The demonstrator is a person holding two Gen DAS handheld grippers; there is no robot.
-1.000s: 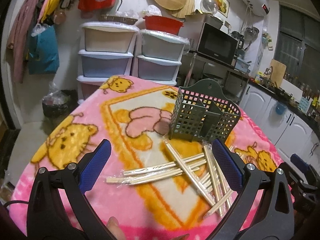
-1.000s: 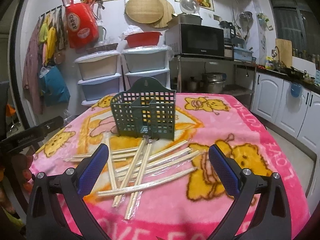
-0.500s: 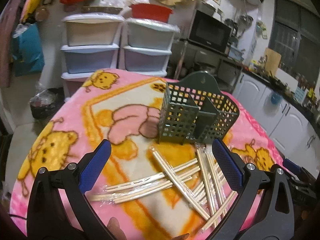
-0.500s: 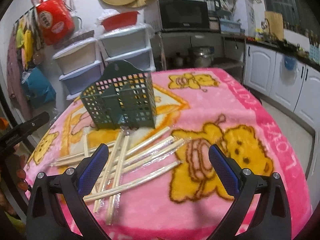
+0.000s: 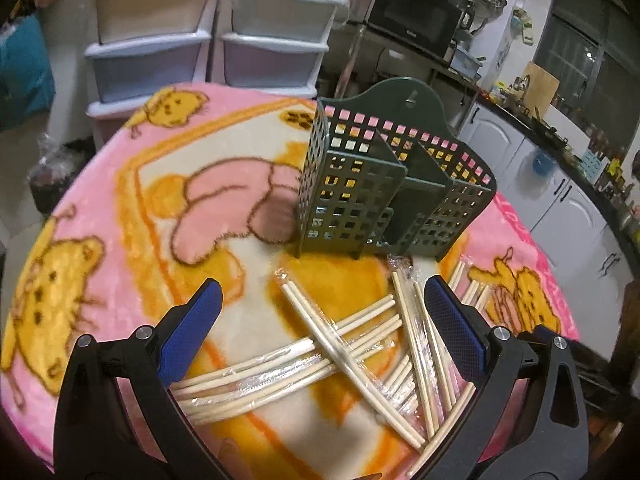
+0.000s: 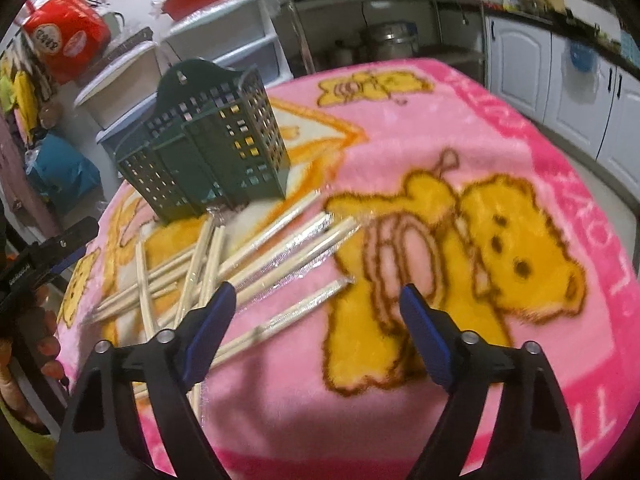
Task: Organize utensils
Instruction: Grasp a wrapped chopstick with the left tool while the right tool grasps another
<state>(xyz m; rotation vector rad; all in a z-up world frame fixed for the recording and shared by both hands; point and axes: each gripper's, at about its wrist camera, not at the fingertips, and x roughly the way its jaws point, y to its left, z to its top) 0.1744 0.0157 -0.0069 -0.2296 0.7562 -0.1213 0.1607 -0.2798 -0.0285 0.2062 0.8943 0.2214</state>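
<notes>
Both hand-held grippers lowered toward wrapped chopsticks (image 6: 280, 256). Right hand-held gripper (image 6: 316, 316): narrowing, empty, pair just left. Left hand-held gripper (image 5: 320, 316): released, pile between. Holder (image 5: 384, 196) ahead. Risk: crossed wrappers slip.

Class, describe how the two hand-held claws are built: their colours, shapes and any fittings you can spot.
Both match. The left claw and the right claw each have two glossy black plastic arms with triangular cut-outs and round silver bolt heads at the pivots. Each arm ends in a long blue textured pad. In the right wrist view, the left claw's black body carries small white lettering, too blurred to read.
</notes>
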